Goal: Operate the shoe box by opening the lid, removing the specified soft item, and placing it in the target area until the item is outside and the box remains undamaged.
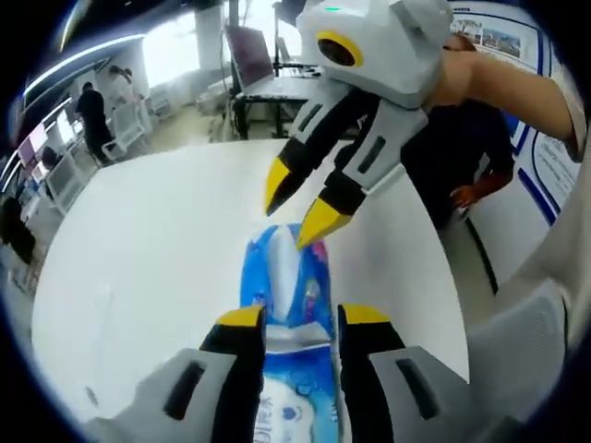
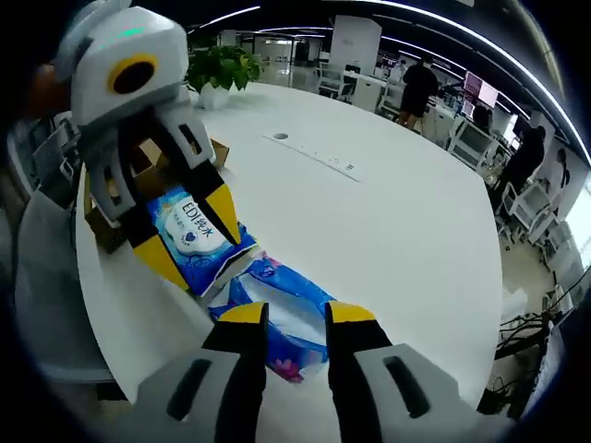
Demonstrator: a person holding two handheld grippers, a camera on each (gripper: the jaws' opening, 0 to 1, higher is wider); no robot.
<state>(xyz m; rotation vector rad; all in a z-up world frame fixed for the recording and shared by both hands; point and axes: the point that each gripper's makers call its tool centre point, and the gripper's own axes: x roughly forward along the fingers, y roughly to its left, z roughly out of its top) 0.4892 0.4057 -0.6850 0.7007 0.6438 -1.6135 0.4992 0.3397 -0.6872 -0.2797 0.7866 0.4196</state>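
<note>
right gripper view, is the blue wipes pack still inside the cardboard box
No, the blue wipes pack is out over the white table, clamped between the left gripper jaws, with the cardboard box behind it.

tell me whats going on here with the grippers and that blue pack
A person is working two handheld grippers over a white table. The left gripper is shut on a blue wet-wipes pack, holding it above the table. The right gripper is open at the pack's far end. A cardboard box sits behind.
</note>
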